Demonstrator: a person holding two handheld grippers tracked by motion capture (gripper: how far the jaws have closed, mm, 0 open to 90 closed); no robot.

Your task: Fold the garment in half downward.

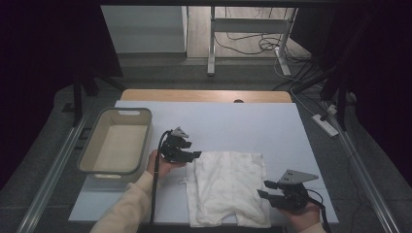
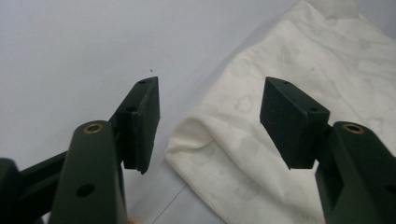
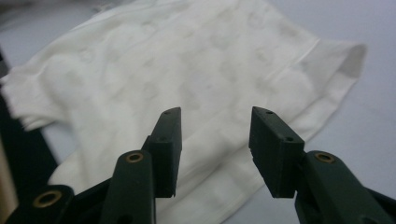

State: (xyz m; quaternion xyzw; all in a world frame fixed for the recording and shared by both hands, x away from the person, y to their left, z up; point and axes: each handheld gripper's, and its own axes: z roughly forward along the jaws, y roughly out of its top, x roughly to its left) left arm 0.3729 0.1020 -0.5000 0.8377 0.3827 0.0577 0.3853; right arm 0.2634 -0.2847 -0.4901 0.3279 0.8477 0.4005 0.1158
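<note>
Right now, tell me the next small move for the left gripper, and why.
Probably ease the left gripper forward and close on the near corner of the white garment. Its jaws stand open with that folded corner lying between and just beyond them, nothing held. The right gripper is open too, beside the cloth's edge.

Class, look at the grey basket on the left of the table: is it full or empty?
Empty. In the high view the basket stands upright and its bare pale floor shows, with nothing inside; the white garment lies outside it on the table.
</note>
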